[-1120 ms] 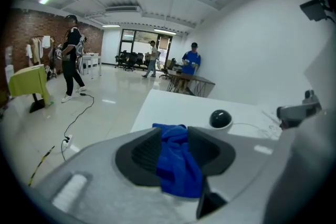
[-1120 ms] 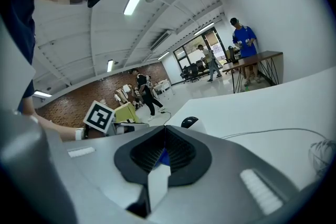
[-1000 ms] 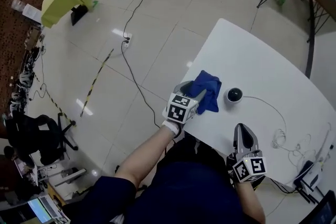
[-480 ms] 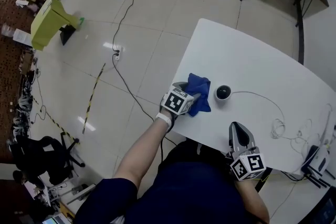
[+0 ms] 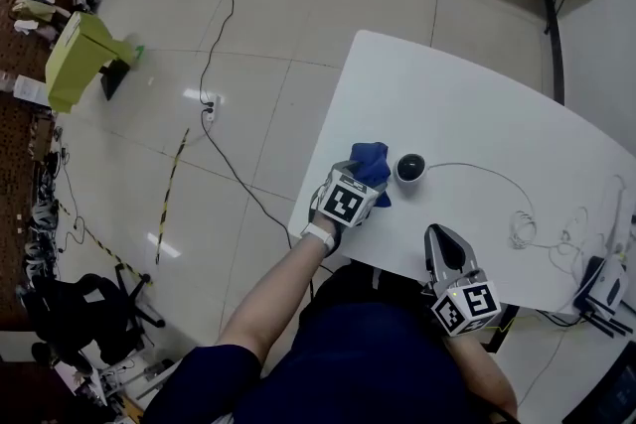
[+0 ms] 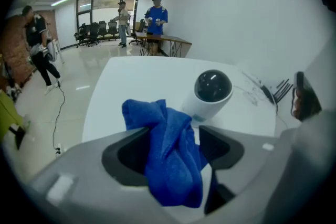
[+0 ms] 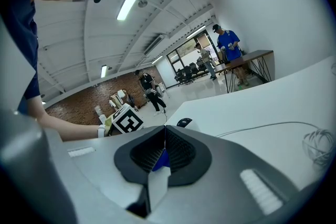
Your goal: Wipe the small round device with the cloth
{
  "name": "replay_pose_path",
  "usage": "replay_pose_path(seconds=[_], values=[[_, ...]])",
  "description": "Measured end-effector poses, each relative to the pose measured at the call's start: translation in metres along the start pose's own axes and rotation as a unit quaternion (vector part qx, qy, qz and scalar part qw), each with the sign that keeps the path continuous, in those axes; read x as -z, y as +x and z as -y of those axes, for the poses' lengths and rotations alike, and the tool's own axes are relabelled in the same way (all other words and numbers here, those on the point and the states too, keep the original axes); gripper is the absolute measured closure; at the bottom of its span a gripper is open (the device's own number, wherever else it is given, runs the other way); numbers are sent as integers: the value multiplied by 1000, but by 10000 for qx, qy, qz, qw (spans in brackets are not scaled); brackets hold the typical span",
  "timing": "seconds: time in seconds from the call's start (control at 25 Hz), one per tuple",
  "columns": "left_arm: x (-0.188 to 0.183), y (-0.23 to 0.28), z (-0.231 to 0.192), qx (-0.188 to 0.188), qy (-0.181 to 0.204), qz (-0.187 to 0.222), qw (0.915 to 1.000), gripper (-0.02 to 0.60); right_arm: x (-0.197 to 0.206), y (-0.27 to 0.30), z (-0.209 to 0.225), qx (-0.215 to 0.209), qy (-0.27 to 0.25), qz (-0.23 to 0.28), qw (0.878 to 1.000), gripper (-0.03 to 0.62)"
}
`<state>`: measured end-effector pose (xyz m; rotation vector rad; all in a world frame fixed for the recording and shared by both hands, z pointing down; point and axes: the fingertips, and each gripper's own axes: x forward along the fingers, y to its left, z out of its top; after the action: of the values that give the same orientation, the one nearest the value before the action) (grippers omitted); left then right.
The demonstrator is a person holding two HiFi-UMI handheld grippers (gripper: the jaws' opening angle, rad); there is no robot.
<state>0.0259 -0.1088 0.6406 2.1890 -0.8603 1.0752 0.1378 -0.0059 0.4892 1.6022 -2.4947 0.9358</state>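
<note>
The small round device [image 5: 410, 167], white with a black dome, stands on the white table [image 5: 467, 104] near its front left edge, with a thin cable [image 5: 487, 176] running off to the right. A blue cloth [image 5: 373, 159] lies bunched just left of it. My left gripper [image 5: 360, 176] is at the cloth. In the left gripper view the cloth [image 6: 168, 149] hangs loosely between wide jaws, with gaps beside both pads, and the device [image 6: 212, 89] stands just beyond. My right gripper [image 5: 440, 233] is shut with nothing in it, at the table's front edge.
A loose coil of cable [image 5: 522, 231] and dark gear [image 5: 601, 288] lie at the table's right end. On the floor to the left are a power cable [image 5: 224, 104] and a yellow-green object [image 5: 79, 55]. People stand across the room by a desk [image 6: 157, 39].
The cloth has dropped from a raised, spread shape into a smaller bunch beside the device, with the left gripper still at it. The right gripper has stayed at the front edge.
</note>
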Motion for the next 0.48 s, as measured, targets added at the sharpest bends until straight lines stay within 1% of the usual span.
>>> replay_pose_path(seconds=[0.04, 0.12, 0.2, 0.24, 0.36, 0.4, 0.48], values=[[2, 4, 2, -29, -12, -53, 10000, 267, 1, 0, 0, -1, 5, -7, 10000, 582], [6, 15, -2, -235, 113, -204, 9995, 229, 1, 1, -1, -9, 1, -19, 10000, 582], [9, 25, -13, -486, 235, -273, 9982, 233, 0, 1, -3, -18, -20, -24, 10000, 582], [9, 26, -19, -581, 230, -239, 9978, 281, -1, 1, -5, -21, -33, -24, 10000, 582], [8, 18, -34, -643, 8, -40, 9979, 358, -1, 0, -8, -16, -49, -19, 10000, 582], [7, 16, -36, -618, -15, -4, 9981, 379, -1, -1, -7, -4, -35, -16, 10000, 582], [7, 15, -37, -549, 72, 27, 9985, 410, 0, -2, -4, 28, 15, -10, 10000, 582]])
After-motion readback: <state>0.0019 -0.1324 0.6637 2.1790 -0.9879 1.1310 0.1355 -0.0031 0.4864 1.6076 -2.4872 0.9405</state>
